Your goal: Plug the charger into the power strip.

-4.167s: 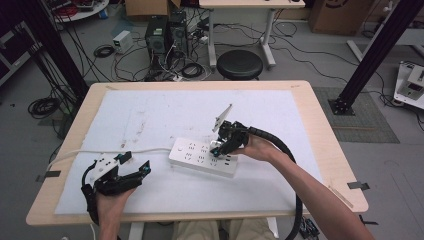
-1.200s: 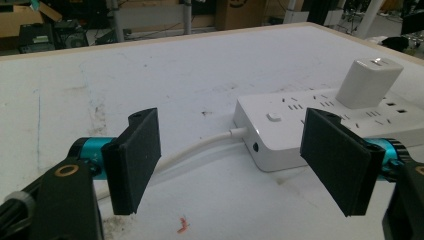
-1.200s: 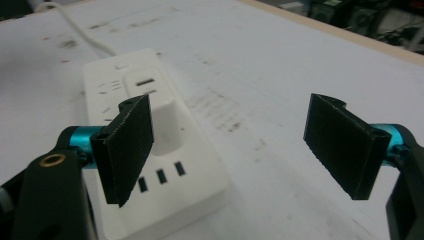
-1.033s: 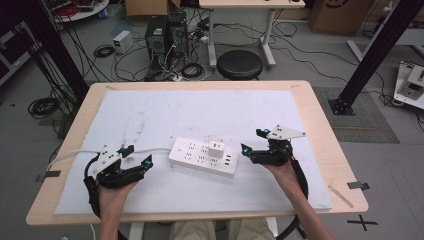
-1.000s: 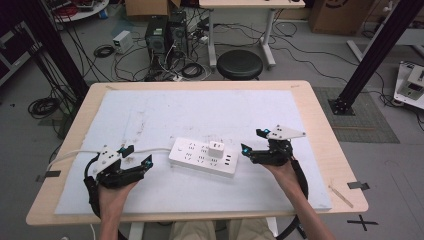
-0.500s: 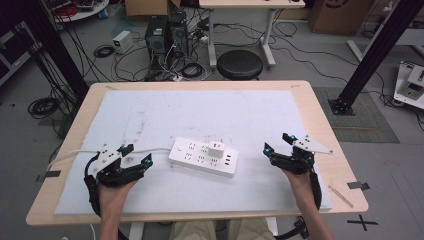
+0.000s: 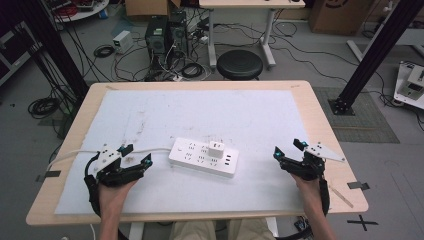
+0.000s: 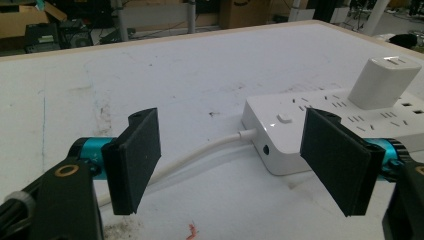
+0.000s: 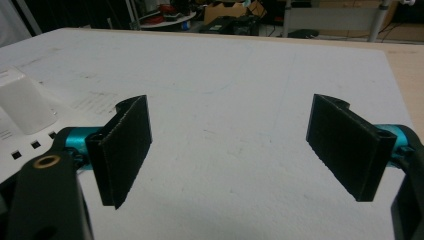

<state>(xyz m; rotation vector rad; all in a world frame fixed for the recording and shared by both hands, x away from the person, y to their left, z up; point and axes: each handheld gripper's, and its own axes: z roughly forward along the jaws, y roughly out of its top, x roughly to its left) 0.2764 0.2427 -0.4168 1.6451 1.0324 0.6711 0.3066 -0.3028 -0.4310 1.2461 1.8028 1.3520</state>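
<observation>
A: Looking at the strip point(image 7: 203, 158) first. Lying near the middle of the table point(image 7: 320, 115), a little toward the near edge, long axis running from left to right, slightly slanted. Carrying a white charger point(image 7: 216, 148) plugged on top.

B: And the cord point(image 7: 75, 152)? Leaving the left end, trailing toward the left edge.

A: Checking the left gripper point(image 7: 133, 154) now. Resting by the near-left corner, jaws standing wide apart, nothing between them, pointing at the left end of the strip.

B: Seeing the same from the left gripper view: the strip point(image 8: 325, 125) just ahead, the cord point(image 8: 200, 155) passing between the pads point(image 8: 137, 157).

A: Right gripper point(image 7: 287, 151)? Near the right edge, jaws also apart and empty, well apart from the strip.

B: So judging the left one nearer. Probably needing only a short reach along the long axis.
</observation>
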